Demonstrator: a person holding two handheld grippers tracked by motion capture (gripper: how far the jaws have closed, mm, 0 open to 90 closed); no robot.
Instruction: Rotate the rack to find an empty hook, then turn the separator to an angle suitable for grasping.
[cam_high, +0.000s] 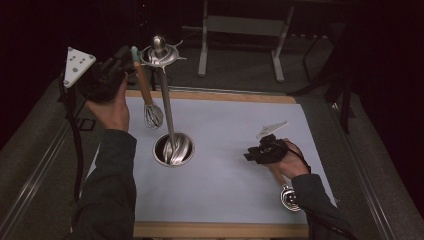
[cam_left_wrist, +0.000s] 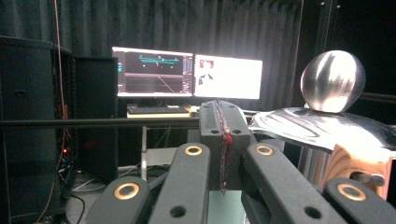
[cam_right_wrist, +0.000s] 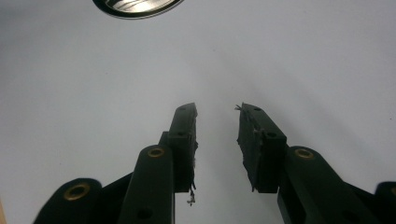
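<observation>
The table is the biggest thing here, its top covered by a pale sheet with a wooden edge showing front and back. Most of the sheet lies bare (plenty of room to move, especially across its middle and front).

A tall metal stand rises from a round base left of centre, ending in a flared top plate with a ball. From above it reads as a thin pole; the left gripper view instead shows the ball and plate large and close at its right, plus two lit monitors on a desk against a dark curtain, which the high view leaves in darkness.

The whisk hangs beside the stand's pole, wire head down above the sheet's back edge, with its wooden handle running up toward the left gripper, raised at the table's back left corner. In the left gripper view the jaws are pressed together with no gap; part of the wooden handle shows just right of them, so whether they pinch it I cannot tell.

The right gripper rests low at the sheet's right, jaws standing apart over bare sheet with nothing between them in its own view, the base's rim ahead. A metal spoon lies under that wrist.
</observation>
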